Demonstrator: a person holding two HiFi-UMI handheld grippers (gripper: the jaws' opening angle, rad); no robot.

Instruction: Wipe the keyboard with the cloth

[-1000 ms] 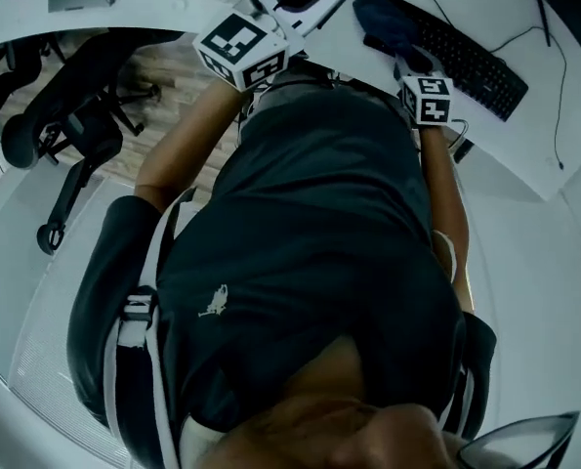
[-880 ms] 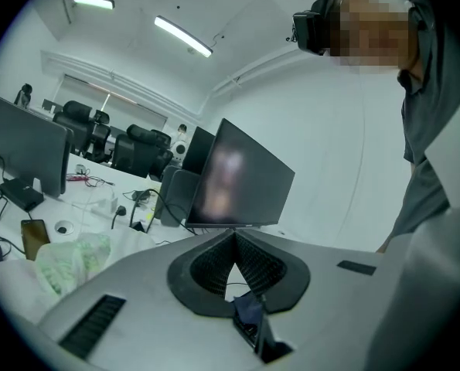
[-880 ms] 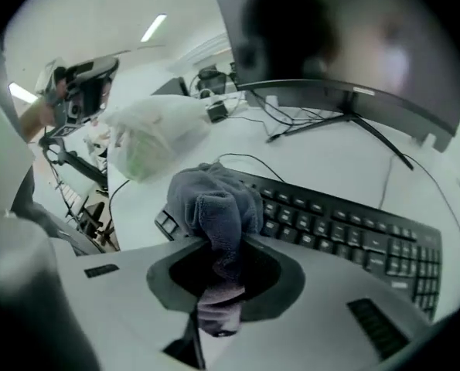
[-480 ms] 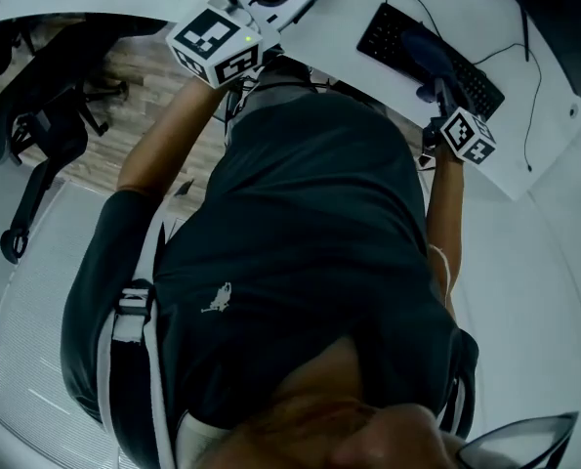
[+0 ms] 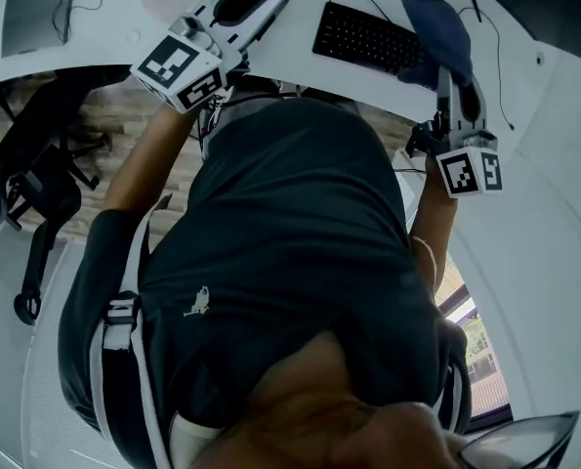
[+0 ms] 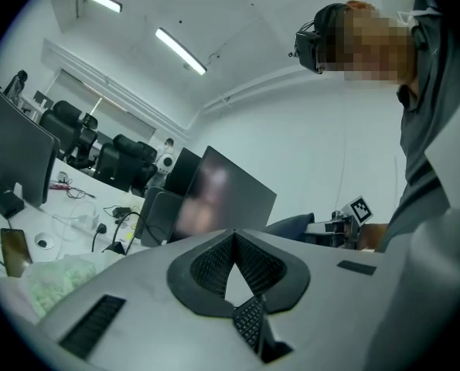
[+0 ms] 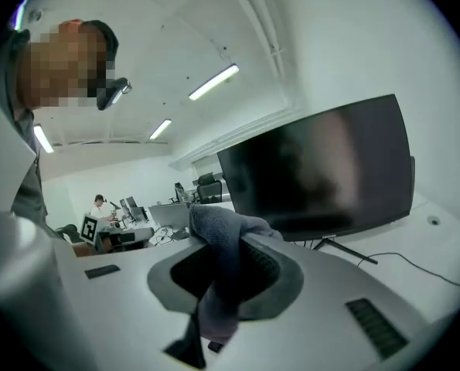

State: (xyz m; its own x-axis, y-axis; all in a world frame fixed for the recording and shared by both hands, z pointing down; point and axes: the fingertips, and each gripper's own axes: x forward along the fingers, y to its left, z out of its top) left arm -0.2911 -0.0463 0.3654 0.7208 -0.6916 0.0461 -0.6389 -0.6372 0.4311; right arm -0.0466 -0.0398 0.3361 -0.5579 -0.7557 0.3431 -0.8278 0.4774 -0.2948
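The right hand-held gripper (image 7: pixel 222 273) is shut tight on the cloth (image 7: pixel 214 234). The dark blue cloth sticks up out of the jaws in a soft bunch, and a bit hangs down under them. This hand-held gripper points at a big black monitor (image 7: pixel 322 168) that stands on the white bench (image 7: pixel 438 246).

From the head view, the right hand-held gripper (image 5: pixel 456 76) is up by the right end of the black keyboard (image 5: pixel 363 37). The cloth (image 5: pixel 435 20) lies over that end of the keyboard. I cannot tell if it touches the keys.

The left hand-held gripper (image 6: pixel 232 238) has its jaw tips pressed together with nothing between them. It is held over the near edge of the bench (image 5: pixel 280 62), well to the left of the keyboard.

Farther left on the bench lies a flat grey laptop (image 5: pixel 36 8). Black office chairs (image 5: pixel 31 189) stand on the floor below the bench edge.
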